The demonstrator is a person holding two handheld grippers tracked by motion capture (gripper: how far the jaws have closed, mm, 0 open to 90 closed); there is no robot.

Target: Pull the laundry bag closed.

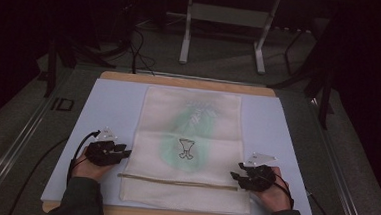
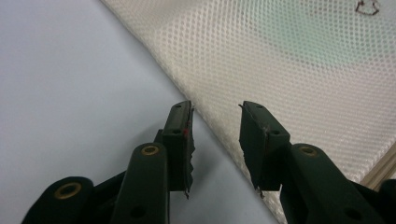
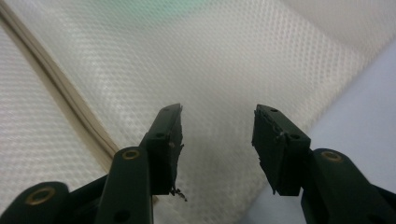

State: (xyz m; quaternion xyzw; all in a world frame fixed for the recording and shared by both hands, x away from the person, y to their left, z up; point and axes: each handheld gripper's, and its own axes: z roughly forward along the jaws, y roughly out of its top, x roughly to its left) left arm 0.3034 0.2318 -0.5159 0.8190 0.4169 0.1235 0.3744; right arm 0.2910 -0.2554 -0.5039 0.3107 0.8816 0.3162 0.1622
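- Left gripper: jaws wide, empty, at left edge of flat cream mesh zip bag on pale blue worktop.
- Right gripper: jaws wide, empty, at bag's right edge.
- Bag contents: green-tinted item, indistinct.

The bag is cream woven mesh cloth; the sheet under it is smooth, matt pale-blue; the surface edge is wood.

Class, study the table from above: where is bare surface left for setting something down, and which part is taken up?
Bare mat lies left of the mesh bag, beyond the left gripper. A narrower bare strip lies right of the bag, beyond the right gripper. The middle is taken up by the bag, with both grippers open at its near side edges.
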